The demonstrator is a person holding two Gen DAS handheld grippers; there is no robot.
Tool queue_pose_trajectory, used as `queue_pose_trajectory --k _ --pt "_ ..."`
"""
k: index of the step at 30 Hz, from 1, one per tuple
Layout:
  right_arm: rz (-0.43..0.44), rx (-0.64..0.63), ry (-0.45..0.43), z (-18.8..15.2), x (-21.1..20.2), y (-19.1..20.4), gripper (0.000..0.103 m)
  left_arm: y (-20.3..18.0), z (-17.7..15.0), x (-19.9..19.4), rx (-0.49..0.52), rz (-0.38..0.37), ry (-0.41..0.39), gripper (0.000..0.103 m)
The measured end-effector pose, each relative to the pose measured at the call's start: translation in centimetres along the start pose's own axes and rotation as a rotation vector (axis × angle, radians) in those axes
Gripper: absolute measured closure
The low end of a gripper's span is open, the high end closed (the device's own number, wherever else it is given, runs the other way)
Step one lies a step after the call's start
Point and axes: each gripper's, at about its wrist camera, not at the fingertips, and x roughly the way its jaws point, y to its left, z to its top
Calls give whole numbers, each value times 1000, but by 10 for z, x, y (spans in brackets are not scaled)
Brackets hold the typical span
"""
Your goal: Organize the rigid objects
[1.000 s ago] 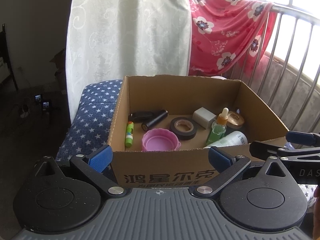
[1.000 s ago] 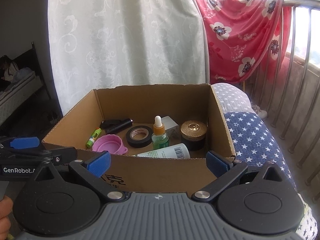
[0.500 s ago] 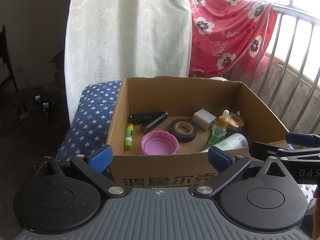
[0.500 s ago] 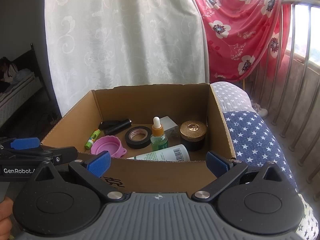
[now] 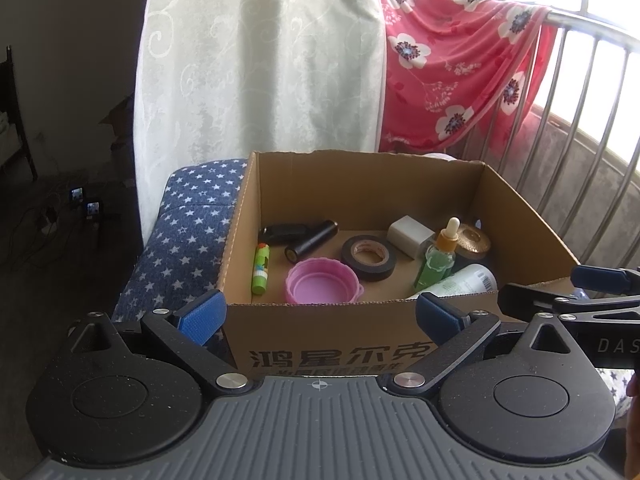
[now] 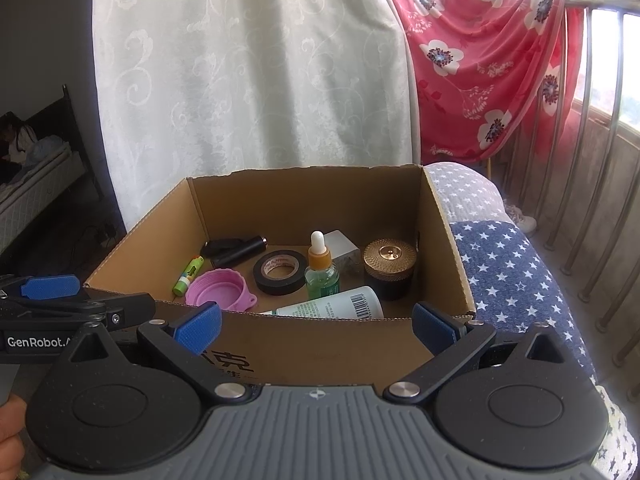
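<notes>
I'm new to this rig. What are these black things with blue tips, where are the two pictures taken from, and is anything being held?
A person holds hand-held tongs in each hand; each carries a camera looking along its fingers. The left tongs and right tongs are both open and empty. Each view also shows the other tongs at its edge. Ahead, a cardboard box on star-print cushions holds a pink lid, black tape roll, green dropper bottle, glue stick, white tube and a gold-lidded jar.

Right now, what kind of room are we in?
Probably a home, near a barred window: a lace curtain, a flowered red cloth over the rail, and a bed in the next room.
</notes>
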Motion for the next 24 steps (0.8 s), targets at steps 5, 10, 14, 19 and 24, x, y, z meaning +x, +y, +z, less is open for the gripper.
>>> queue_pose_trajectory --k 5,10,14,19,24 --pt "6 8 10 -6 1 1 0 2 -5 0 -2 2 7 1" --pt "9 15 22 -10 3 1 0 3 -9 1 -3 2 19 1" --pt "9 17 25 -11 2 2 0 3 -11 1 -6 1 23 1" --pt "9 16 24 -11 2 1 0 3 -11 1 -7 1 23 1" --pt "9 18 24 -11 2 2 0 3 -11 -1 -6 5 18 2"
